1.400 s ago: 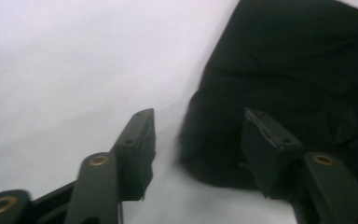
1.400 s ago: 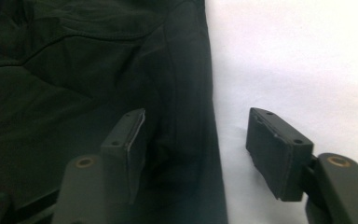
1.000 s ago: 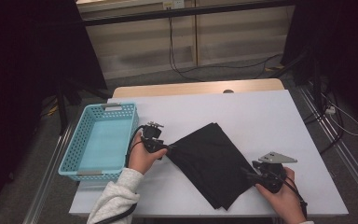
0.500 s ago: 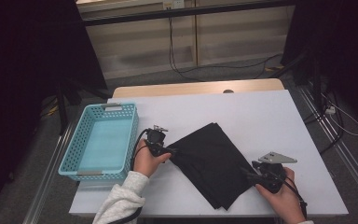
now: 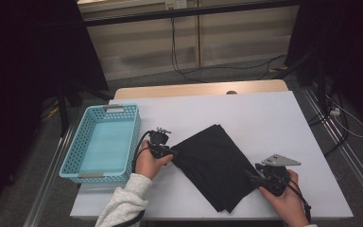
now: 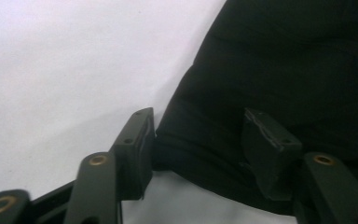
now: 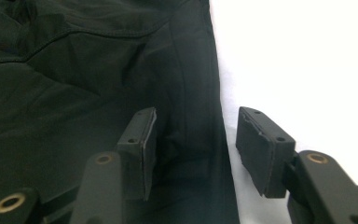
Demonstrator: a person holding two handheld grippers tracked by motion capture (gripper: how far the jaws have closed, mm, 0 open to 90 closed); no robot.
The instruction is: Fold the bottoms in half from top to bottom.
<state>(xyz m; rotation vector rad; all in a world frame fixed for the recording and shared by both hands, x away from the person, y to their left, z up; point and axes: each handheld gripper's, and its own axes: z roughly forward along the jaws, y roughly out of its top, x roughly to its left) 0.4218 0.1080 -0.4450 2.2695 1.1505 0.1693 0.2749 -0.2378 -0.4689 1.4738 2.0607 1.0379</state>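
Jaws of left gripper (image 6: 196, 144) and right gripper (image 7: 193, 149) spread astride black cloth (image 5: 212, 161) edges, seemingly unlabelled.

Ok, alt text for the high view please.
A person holds the left gripper and right gripper at opposite corners of a folded black cloth on a white table. A light blue basket sits to its left.

Your left gripper (image 5: 172, 152) slid right onto the folded black cloth's (image 5: 212, 163) corner. Its jaws have just been closing, the cloth edge between them.
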